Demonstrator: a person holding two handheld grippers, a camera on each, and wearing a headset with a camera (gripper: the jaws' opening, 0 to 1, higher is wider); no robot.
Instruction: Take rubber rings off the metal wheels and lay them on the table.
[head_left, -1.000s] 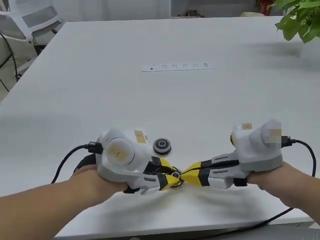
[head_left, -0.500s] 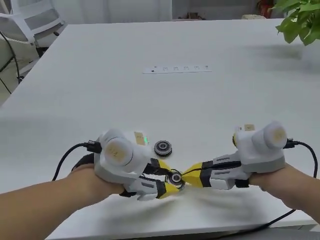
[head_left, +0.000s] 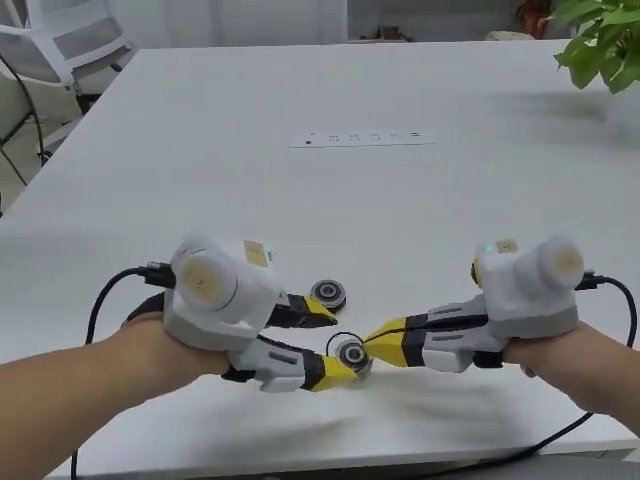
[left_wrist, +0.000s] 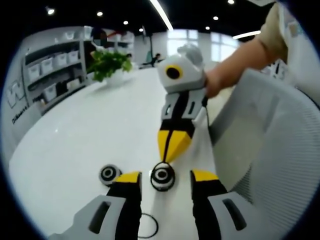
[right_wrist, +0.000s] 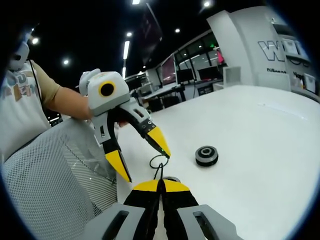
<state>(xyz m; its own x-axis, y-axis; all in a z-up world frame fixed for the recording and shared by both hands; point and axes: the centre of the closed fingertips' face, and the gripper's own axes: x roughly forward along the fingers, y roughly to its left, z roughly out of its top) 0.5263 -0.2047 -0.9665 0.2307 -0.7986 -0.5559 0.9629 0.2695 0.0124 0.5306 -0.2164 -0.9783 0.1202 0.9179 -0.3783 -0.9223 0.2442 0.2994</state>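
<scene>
A small metal wheel (head_left: 351, 354) (left_wrist: 162, 177) lies near the table's front edge, between the spread jaws of my left gripper (head_left: 333, 342) (left_wrist: 165, 176), which is open and not touching it. My right gripper (head_left: 370, 344) (right_wrist: 161, 182) meets the wheel from the right with its jaws closed. A thin black rubber ring (head_left: 335, 338) (right_wrist: 159, 162) loops out from those closed tips toward the left gripper. It appears pinched there. A second wheel (head_left: 328, 293) (right_wrist: 206, 155) (left_wrist: 110, 174), dark-rimmed, rests flat on the table just beyond.
A white power strip (head_left: 362, 138) lies mid-table. A green plant (head_left: 600, 35) stands at the far right corner and a white mesh chair (head_left: 60, 40) at the far left. The white table (head_left: 420, 230) ends just below the grippers.
My left gripper has let go of the wheel and its jaws have spread apart. The thin ring now shows as a loose loop beside the wheel. The right gripper has stayed closed.
</scene>
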